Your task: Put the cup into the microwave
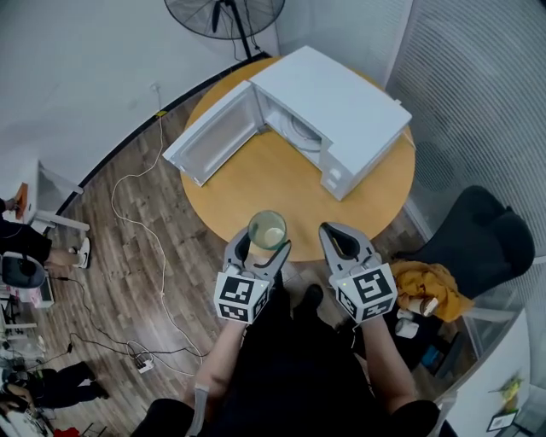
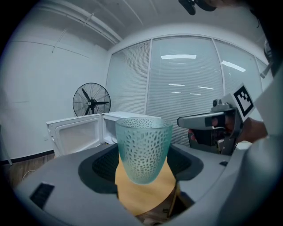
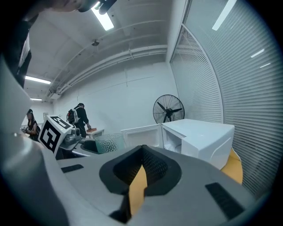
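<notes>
A frosted green cup (image 1: 267,229) (image 2: 143,148) with a pebbled pattern is held upright between the jaws of my left gripper (image 1: 264,245) (image 2: 143,164), which is shut on it, above the near edge of the round wooden table (image 1: 281,183). The white microwave (image 1: 333,102) (image 3: 199,137) stands at the table's far side, its door (image 1: 213,134) (image 2: 73,134) swung wide open to the left. My right gripper (image 1: 341,240) (image 3: 140,170) hovers just right of the cup, jaws shut with nothing in them. The cup (image 3: 108,143) also shows at the left of the right gripper view.
A standing fan (image 1: 223,15) is behind the table. A black chair (image 1: 486,230) and a yellow cloth (image 1: 431,282) are at the right. Cables (image 1: 128,183) and a power strip (image 1: 143,365) lie on the wood floor at the left. People stand far left.
</notes>
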### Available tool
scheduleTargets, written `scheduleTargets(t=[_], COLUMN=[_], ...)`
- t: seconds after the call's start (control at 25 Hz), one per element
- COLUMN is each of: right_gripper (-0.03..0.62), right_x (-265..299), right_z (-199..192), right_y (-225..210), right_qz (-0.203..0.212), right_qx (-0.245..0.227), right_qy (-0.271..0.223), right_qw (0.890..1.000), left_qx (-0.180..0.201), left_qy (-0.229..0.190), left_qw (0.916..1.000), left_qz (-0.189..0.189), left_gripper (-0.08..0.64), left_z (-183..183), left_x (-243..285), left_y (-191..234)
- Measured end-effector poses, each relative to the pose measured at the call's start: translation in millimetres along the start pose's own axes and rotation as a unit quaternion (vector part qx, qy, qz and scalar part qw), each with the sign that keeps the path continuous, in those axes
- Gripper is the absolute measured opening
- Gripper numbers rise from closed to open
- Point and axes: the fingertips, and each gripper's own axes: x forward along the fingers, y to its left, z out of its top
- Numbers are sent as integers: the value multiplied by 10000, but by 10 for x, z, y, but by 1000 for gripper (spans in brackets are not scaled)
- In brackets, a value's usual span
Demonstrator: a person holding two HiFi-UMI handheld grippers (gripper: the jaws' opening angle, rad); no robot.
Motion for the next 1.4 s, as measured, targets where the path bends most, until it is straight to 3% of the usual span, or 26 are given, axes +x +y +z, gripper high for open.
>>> scheduleTargets(t=[0.48, 1.04, 1.4], right_gripper=[9, 9, 9], right_x=[322, 1022, 1301], right_z=[42, 280, 236], right_y=[-165, -354, -424], right_qz=[-134, -647, -902], right_qx=[53, 169, 357], right_qy=[123, 212, 333], right_qw=[9998, 9975, 9947], left_qx=[150, 371, 612], left_qy=[77, 93, 122], left_qw=[9998, 9968, 9912], left_qz=[-104, -703, -1170], left_gripper=[333, 333, 333], left_z=[-7, 29, -9], left_x=[489, 1471, 2168], left_y=[369, 1101, 1297])
